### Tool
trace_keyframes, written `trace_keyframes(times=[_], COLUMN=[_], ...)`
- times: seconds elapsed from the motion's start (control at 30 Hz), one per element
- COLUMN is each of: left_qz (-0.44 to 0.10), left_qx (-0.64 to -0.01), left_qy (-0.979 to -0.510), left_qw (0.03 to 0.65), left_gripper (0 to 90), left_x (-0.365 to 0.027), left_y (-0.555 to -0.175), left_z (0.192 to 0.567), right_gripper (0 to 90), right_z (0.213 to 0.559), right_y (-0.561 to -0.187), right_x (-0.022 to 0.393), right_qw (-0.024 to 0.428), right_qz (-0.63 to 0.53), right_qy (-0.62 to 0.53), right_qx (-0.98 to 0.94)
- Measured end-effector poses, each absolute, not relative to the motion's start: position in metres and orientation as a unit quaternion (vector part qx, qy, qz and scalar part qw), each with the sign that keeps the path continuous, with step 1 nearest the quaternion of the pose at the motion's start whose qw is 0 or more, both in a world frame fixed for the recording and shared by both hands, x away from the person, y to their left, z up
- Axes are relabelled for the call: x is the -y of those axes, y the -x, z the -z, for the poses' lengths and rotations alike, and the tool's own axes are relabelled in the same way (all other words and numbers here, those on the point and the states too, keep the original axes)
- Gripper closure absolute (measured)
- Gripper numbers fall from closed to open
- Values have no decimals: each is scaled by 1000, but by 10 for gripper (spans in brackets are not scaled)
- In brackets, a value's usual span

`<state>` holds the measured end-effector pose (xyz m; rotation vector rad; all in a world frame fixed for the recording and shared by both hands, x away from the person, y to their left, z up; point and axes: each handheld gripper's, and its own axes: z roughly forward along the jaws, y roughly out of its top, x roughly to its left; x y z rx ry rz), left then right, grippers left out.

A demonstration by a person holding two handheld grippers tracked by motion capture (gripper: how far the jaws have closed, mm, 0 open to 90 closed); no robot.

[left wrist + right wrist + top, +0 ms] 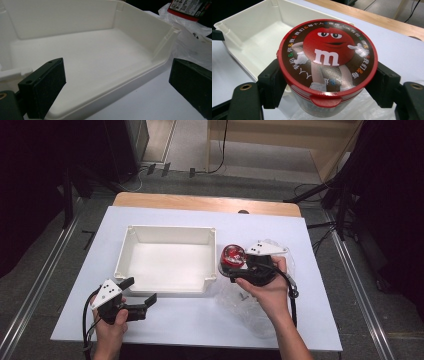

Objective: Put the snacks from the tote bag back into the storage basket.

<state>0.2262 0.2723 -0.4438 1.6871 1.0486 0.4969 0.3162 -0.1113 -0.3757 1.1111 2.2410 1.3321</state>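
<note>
jaws: we see black blocks with small screw holes
plates: ours are grey, three-cornered, dark-dotted
cables: ours are black

candy tub (pixel 233 256) in the right tongs (pixel 231 270), right of the tray (pixel 131 246).

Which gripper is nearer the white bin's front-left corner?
Left. The left gripper sits open just off that corner of the white bin; the right gripper holds the candy tub beside its right wall.

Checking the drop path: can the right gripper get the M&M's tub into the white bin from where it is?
Probably yes. The right gripper holds the M&M's tub just beside the white bin, whose open top is empty. The left gripper sits open at the bin's near edge, outside it, so the way looks free.
</note>
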Motion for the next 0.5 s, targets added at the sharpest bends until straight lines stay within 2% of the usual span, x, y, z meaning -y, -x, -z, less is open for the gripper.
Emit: trace_keyframes(times=[0.5], left_qz=[-214], left_qx=[-424], left_qy=[-700], left_qw=[533], left_gripper=[10], left_x=[-274], left_y=[-223], left_z=[440], right_gripper=[255], right_z=[376], right_y=[-321], right_x=[98], right_qw=[152], right_qz=[-464], right_qy=[-371], right_qx=[-790])
